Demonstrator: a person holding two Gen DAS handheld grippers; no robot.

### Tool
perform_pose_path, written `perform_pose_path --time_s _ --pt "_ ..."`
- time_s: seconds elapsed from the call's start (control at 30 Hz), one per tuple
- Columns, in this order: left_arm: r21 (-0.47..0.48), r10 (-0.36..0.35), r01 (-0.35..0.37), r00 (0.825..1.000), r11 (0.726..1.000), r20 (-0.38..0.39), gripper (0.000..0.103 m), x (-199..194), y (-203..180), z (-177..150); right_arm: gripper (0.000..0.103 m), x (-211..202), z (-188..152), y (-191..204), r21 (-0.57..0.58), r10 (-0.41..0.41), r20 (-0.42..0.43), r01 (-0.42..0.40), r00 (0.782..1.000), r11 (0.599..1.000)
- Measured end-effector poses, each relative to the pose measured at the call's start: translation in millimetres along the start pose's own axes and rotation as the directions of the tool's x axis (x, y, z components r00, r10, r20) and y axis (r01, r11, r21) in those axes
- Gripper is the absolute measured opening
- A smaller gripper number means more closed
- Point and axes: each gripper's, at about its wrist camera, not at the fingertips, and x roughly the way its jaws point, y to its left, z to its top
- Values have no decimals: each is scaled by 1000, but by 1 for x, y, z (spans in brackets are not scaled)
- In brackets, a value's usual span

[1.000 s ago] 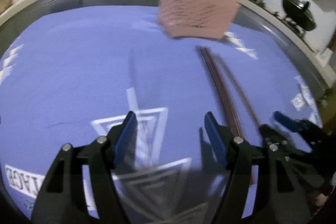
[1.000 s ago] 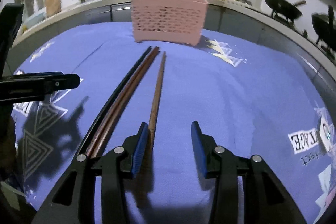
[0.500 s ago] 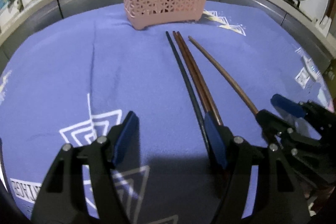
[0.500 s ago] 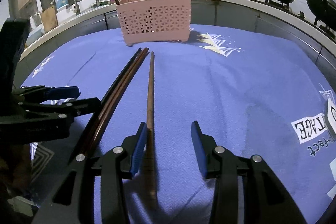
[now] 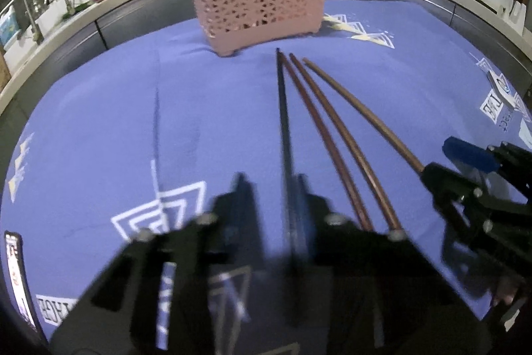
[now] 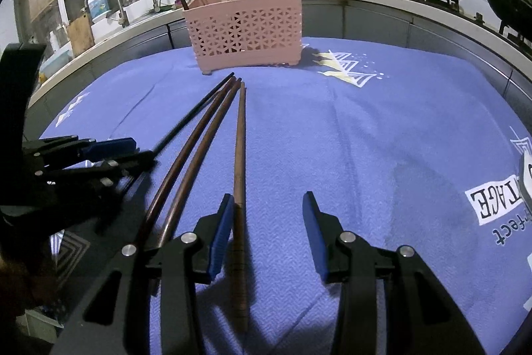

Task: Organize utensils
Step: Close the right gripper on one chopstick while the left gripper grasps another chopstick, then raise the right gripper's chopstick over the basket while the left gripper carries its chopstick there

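My left gripper point(image 5: 271, 198) is blurred, its jaws partly apart around the near end of the black chopstick point(image 5: 283, 122), though I cannot tell whether they grip it. My right gripper point(image 6: 266, 222) is spread wide, its left pad touching the rightmost brown chopstick point(image 6: 240, 155), which lies between the jaws. All four chopsticks, including the two brown ones point(image 6: 196, 152) in the middle, lie on the blue cloth point(image 6: 365, 128) covering the counter, tips pointing to the pink basket point(image 6: 246, 29) that holds upright utensils.
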Motion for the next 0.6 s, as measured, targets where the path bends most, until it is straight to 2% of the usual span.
perform_pose_path --time_s 0.03,0.1,0.13,0.3,0.43,0.53,0.6 --pt "-5 0 0 1000 1000 -1 10 -1 4 -2 22 -1 0 1 -7 0 1 0 1000 1000" --pt "-20 -3 3 1000 1000 -4 8 -4 13 -6 8 -2 1 4 -27 -18 3 18 1000 999" --pt "-33 -2 2 1000 999 -8 7 -6 21 -9 5 -2 2 4 -35 -28 3 29 1000 999" --pt "-70 -10 8 1000 998 -28 6 -18 42 -25 5 -7 1 -7 -18 -42 -10 42 999 999" --pt "-81 -71 68 996 994 -44 6 -29 51 -39 5 -11 -8 -19 1 -26 -77 26 997 1000" --pt "-86 -142 136 988 987 -67 18 -30 54 -35 5 -14 -9 -26 23 12 -102 -10 995 1000" --pt "-87 -157 150 985 985 -71 25 -26 55 -26 5 -14 -1 -28 23 24 -105 -22 994 999"
